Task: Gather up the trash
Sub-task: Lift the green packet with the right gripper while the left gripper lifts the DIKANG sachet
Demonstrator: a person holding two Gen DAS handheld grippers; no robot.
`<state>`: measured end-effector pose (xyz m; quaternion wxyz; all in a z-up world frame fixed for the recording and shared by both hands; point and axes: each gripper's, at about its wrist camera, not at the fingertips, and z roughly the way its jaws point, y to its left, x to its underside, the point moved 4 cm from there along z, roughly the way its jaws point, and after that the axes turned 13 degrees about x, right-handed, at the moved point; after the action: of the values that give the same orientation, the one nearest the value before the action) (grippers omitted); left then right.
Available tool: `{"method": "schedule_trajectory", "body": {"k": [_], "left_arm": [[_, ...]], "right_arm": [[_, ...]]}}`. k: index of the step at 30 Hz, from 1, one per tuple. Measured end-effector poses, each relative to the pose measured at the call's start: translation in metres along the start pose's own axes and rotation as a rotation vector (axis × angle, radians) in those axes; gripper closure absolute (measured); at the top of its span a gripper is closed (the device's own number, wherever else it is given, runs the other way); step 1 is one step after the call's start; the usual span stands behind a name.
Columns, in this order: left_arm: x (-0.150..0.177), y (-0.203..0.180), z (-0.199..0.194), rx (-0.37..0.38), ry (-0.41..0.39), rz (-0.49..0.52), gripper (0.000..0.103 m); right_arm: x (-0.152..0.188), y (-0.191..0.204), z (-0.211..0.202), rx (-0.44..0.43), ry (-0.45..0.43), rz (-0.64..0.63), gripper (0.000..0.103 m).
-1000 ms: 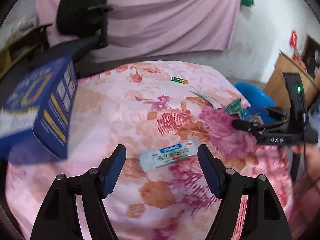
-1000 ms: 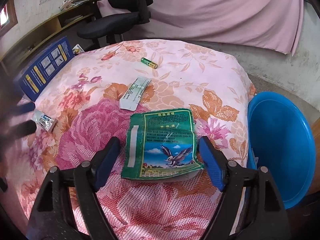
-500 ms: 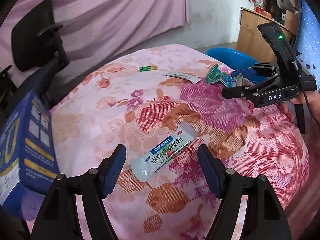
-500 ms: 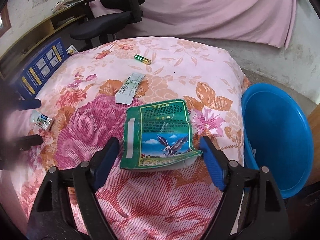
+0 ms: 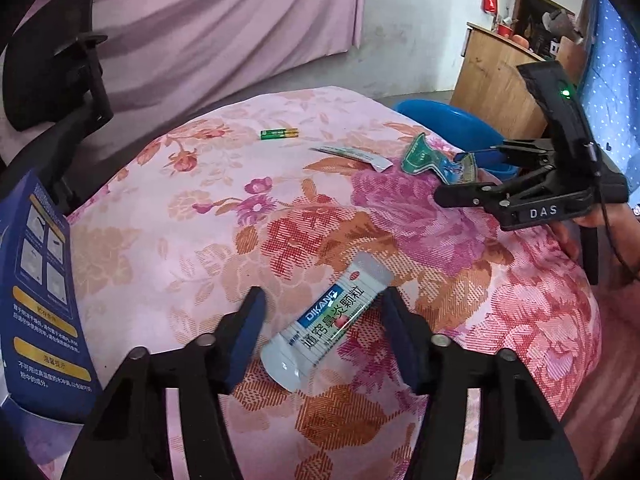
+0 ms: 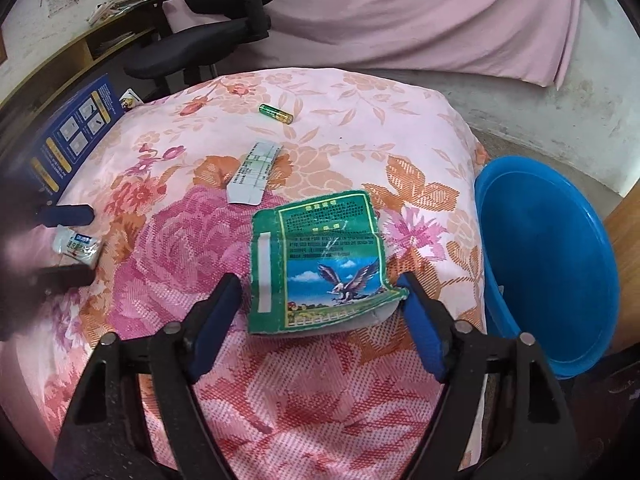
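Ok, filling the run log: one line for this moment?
left gripper: open, straddling white sachet | right gripper: open, straddling green packet

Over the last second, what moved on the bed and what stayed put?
The left gripper swung right and closed in around the white sachet; the right gripper eased toward the green packet. Both stayed open, nothing grasped. Battery, strip and basin unmoved.

Both grippers are the same build: black plastic arms with round silver screws at the joints and blue pads on the fingers (image 5: 245,334). The right gripper (image 5: 464,174) has "DAS" in white on its body, a green LED lit on the black block above that, and a thin black cable hanging behind it.
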<state>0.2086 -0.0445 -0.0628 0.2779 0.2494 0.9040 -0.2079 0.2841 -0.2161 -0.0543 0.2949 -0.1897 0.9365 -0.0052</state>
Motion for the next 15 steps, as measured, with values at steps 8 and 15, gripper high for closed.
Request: {"method": "schedule_trajectory", "body": {"k": [8,15], "left_arm": [[-0.002,-0.009,0.000,0.005,0.013,-0.034,0.081],[-0.005,-0.012,-0.002,-0.025,-0.022,-0.128,0.086]], "right_arm": [[0.001,0.006,-0.003,0.004,-0.011,-0.013,0.010],[0.001,0.006,-0.004,0.000,-0.019,-0.005,0.011]]}}
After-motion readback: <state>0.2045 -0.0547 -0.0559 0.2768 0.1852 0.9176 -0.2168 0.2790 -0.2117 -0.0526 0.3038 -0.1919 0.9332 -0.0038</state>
